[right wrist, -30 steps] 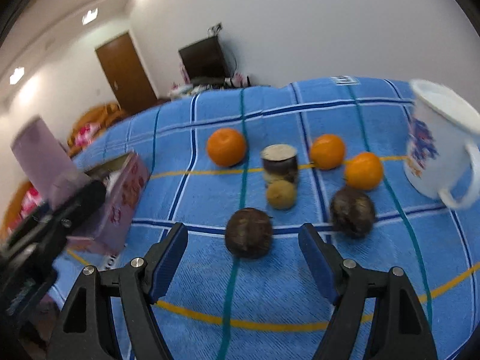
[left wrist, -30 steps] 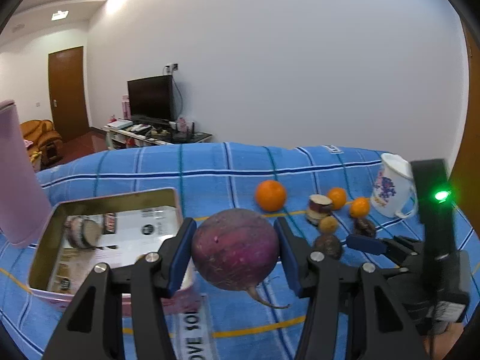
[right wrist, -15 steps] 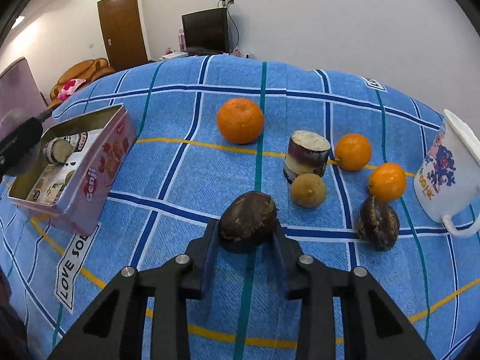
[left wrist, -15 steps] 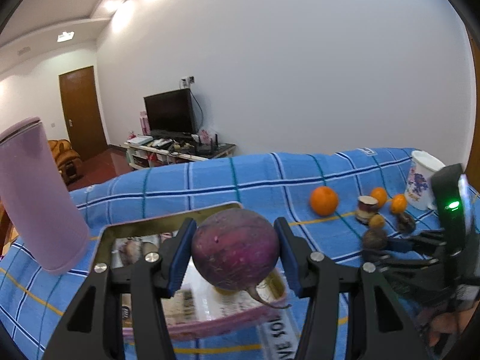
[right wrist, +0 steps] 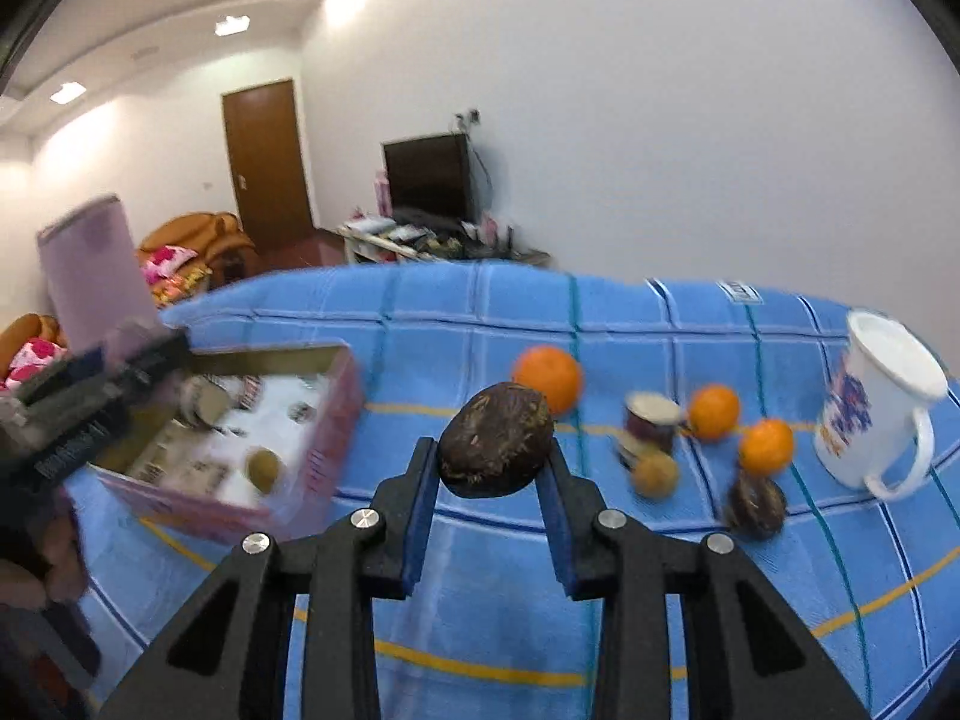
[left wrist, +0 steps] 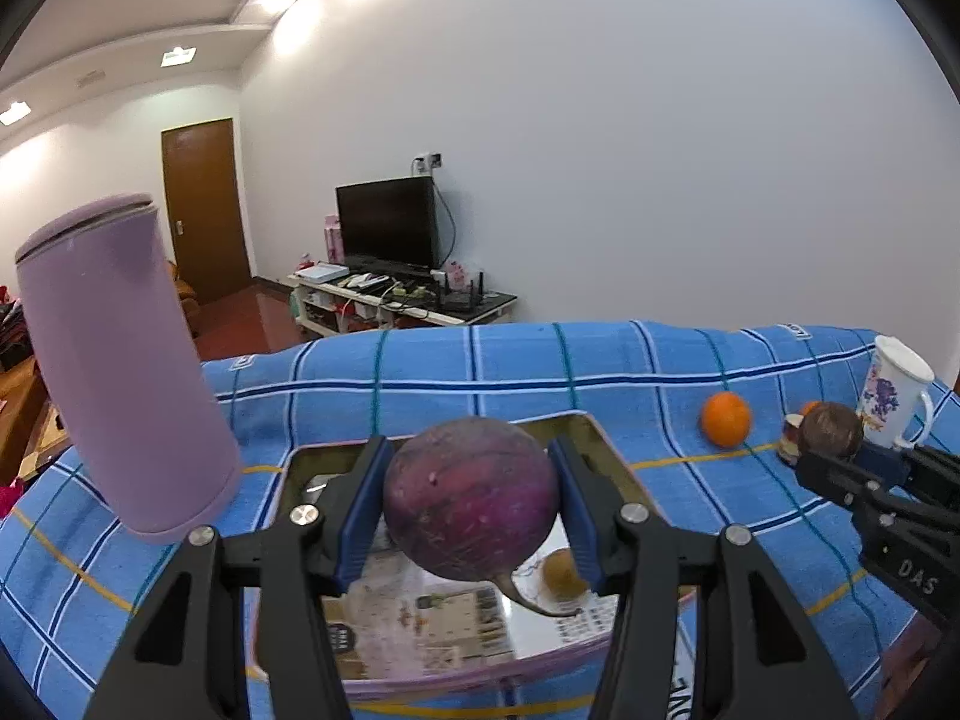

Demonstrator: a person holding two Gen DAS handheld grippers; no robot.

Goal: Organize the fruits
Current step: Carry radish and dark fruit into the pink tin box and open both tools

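My left gripper (left wrist: 471,504) is shut on a round purple radish (left wrist: 471,507) and holds it above the open pink tin box (left wrist: 591,438). A small yellow-brown fruit (left wrist: 564,573) lies in the box. My right gripper (right wrist: 489,465) is shut on a dark brown fruit (right wrist: 495,438) and holds it above the blue cloth, right of the box (right wrist: 336,414). It also shows in the left wrist view (left wrist: 831,429). On the cloth lie a large orange (right wrist: 547,378), two small oranges (right wrist: 713,411), a cut purple piece (right wrist: 651,423), a small yellow fruit (right wrist: 654,474) and another dark fruit (right wrist: 757,501).
A tall purple cylinder (left wrist: 120,372) stands left of the box. A white mug with a blue print (right wrist: 879,414) stands at the right of the cloth. The blue checked cloth (left wrist: 510,372) covers the table. A TV stand and a door are in the room behind.
My right gripper has lifted the dark brown fruit off the cloth and moved it toward the box. My left gripper has carried the radish further over the box.
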